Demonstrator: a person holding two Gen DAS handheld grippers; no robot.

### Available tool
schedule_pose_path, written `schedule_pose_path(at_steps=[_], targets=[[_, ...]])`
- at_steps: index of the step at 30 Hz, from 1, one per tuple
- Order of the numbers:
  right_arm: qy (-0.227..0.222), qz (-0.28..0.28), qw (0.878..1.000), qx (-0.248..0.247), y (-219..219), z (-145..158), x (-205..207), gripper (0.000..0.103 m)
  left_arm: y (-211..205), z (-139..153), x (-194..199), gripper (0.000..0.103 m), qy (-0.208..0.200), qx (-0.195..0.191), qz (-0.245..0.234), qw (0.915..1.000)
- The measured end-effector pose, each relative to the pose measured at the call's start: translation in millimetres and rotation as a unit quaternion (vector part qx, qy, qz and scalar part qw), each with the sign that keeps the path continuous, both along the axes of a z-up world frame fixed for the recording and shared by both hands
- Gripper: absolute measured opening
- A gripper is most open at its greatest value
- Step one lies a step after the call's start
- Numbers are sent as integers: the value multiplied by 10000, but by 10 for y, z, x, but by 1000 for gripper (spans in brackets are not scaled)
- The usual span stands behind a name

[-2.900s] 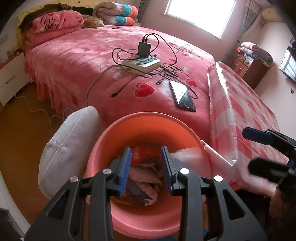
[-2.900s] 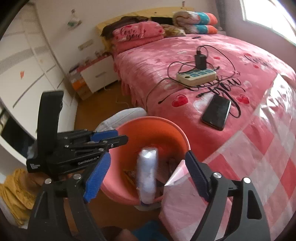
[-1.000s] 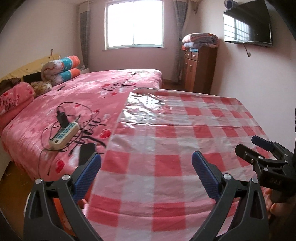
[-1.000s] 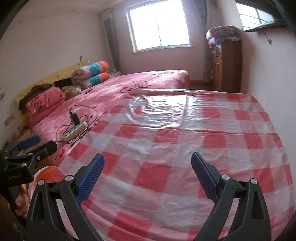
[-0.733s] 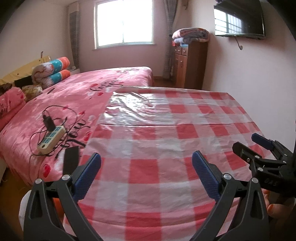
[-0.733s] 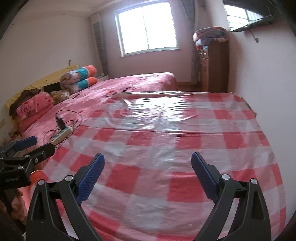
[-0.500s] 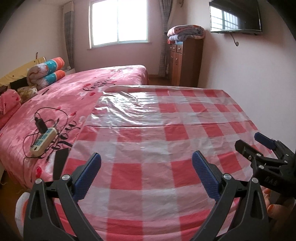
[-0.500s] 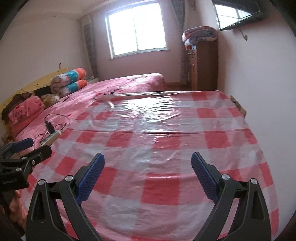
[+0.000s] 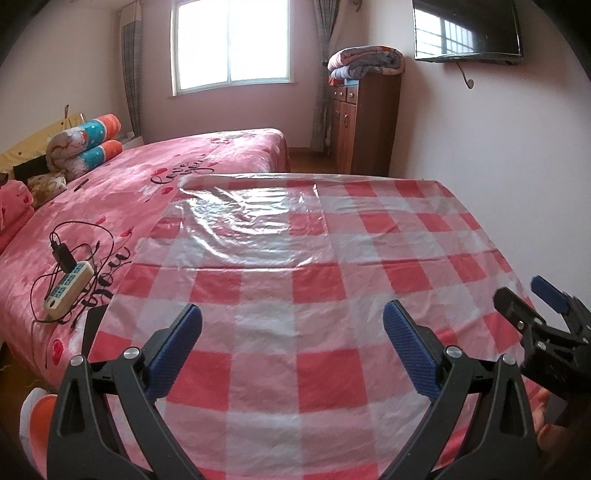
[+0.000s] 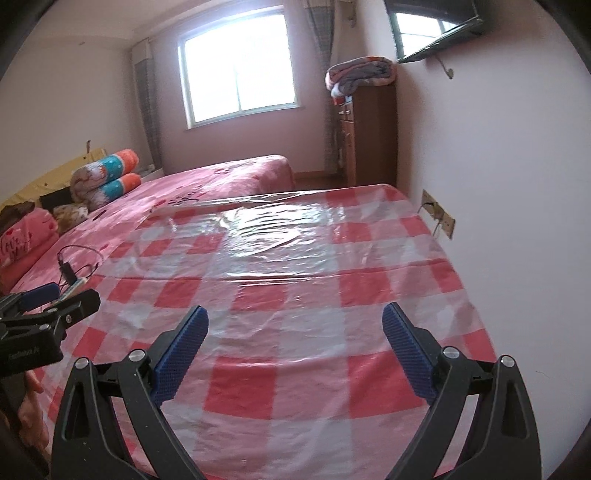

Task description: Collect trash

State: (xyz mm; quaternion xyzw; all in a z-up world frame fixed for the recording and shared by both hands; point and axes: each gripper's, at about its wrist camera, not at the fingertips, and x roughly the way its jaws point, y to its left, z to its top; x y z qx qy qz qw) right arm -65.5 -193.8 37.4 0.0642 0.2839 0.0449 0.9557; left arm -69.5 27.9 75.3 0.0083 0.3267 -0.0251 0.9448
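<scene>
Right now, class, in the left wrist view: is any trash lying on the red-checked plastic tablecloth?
No: the red-checked plastic tablecloth is bare from edge to edge, and the left gripper hangs over it with open, empty jaws.

A home bedroom: pink bed (image 9: 207, 173), wall television (image 9: 467, 29), wooden dresser (image 9: 364, 122).
</scene>
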Motion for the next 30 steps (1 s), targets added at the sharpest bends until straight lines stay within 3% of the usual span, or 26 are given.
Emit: schedule_pose_path(at_steps=[13,30], targets=[[-333,-259,9991,-83,-173,228,-141,95,-211,-15,112,99,-50,164,35,9998],[-353,-372,9979,-397,-47,300,-168,96,-170,119,120,99,-365,118,143,9992]])
